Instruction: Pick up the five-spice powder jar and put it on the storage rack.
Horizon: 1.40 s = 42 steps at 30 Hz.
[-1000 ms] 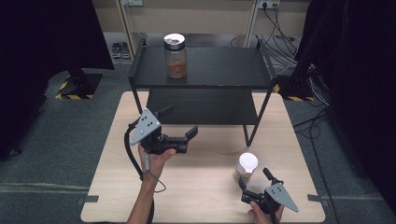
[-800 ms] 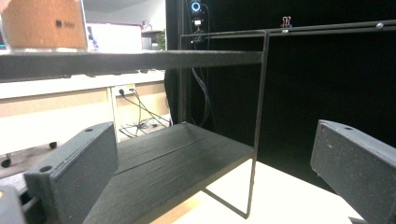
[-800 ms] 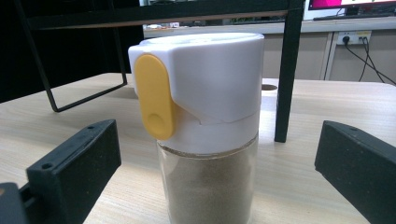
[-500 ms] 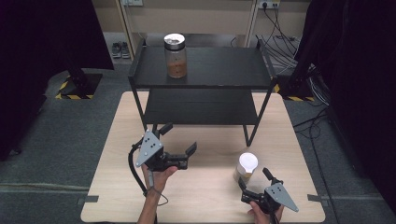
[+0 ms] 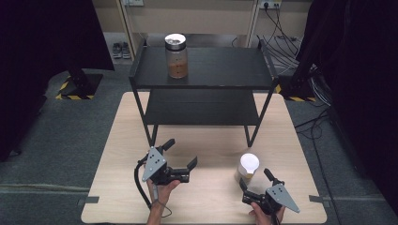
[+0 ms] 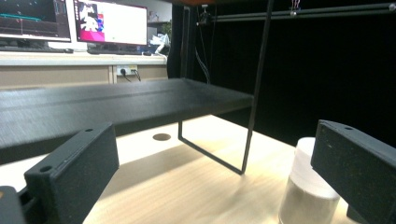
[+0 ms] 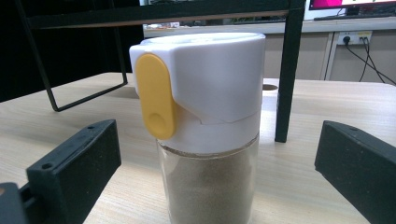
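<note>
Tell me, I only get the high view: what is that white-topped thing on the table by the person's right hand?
Observer: A clear jar of brownish powder; its white cap has a yellow oval tab on the side.
Operator: Are the right tongs gripping it?
Observer: No. The right tongs are open, one jaw on each side of the jar with table showing between.
Operator: And the left tongs, where do they point?
Observer: The left tongs, also open, point toward the black rack's lower shelf, with the jar off by one jaw.
</note>
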Motion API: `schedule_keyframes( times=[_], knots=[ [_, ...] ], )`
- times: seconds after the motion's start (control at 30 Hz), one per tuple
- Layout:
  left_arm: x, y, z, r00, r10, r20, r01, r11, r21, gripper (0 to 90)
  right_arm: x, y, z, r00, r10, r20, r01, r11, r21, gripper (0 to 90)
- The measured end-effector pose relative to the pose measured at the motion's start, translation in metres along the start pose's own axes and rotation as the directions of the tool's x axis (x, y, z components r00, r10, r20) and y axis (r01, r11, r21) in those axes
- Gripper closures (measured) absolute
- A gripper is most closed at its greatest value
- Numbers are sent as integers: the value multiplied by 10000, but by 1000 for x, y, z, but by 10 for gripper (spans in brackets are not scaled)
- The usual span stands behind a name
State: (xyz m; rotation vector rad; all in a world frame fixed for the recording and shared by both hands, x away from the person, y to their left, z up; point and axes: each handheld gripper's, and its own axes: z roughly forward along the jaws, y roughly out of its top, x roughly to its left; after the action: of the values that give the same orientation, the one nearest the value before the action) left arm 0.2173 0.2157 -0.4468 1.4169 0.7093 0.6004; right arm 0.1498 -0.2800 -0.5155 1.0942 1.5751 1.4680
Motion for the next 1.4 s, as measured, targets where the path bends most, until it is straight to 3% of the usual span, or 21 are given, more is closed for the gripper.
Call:
schedule_keyframes(
  times=[0.37, 0.77, 0.97, 1.2, 1.4],
  knots=[
    [-5, -39, -4, 9989, -422, -184, 424, 9990, 123, 4, 0, 0, 0, 10000, 32, -2, -32, 10000, -10, 4],
    [-11, -66, -15, 9980, -349, -527, 366, 9988, 328, 4, 0, 0, 0, 10000, 22, -10, -22, 10000, 6, 4],
    [-16, -73, -17, 9980, -238, -593, 272, 9980, 574, 4, 0, 0, 0, 10000, 3, -10, -3, 10000, 3, 4],
    [-16, -78, -21, 9965, -495, -667, 531, 9972, 534, 4, 0, 0, 0, 10000, 8, -16, -8, 10000, 3, 4],
    [-13, -80, -24, 9965, -690, -472, 717, 9958, 570, 8, -1, 0, 0, 10000, 78, -11, -78, 10000, -23, 4]
  ],
)
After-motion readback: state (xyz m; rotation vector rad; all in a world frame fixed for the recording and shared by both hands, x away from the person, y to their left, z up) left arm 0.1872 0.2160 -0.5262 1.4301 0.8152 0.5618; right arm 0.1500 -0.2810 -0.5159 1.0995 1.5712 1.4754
